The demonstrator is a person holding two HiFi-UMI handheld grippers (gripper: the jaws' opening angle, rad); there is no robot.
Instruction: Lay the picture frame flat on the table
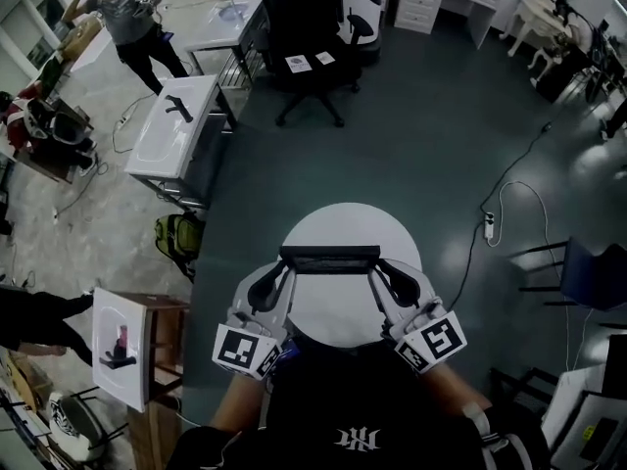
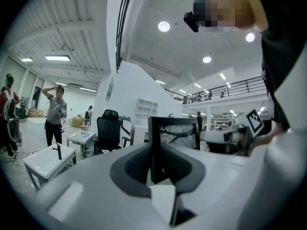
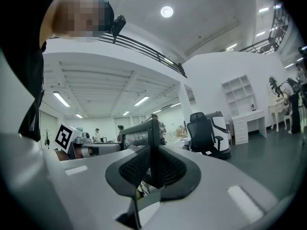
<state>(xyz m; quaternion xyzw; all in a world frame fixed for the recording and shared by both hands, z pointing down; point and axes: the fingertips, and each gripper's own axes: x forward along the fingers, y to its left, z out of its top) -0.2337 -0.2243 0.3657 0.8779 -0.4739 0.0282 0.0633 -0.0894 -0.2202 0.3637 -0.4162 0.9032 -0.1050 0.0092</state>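
A black picture frame (image 1: 329, 259) stands upright on edge over the round white table (image 1: 351, 225), seen nearly edge-on from the head view. My left gripper (image 1: 287, 271) is shut on the frame's left side bar (image 2: 155, 150). My right gripper (image 1: 374, 272) is shut on the frame's right side bar (image 3: 153, 152). In the left gripper view the glass of the picture frame (image 2: 178, 133) shows a dark branching print, and the right gripper's marker cube (image 2: 254, 122) is beyond it. In the right gripper view the left gripper's marker cube (image 3: 64, 136) shows past the frame.
A black office chair (image 1: 309, 37) stands beyond the table. A white desk (image 1: 178, 125) and a green bag (image 1: 177, 235) are to the left, a small stand (image 1: 125, 346) at near left. A cable and power strip (image 1: 488, 225) lie on the floor right, beside a dark chair (image 1: 578, 272). A person (image 1: 127, 13) stands far left.
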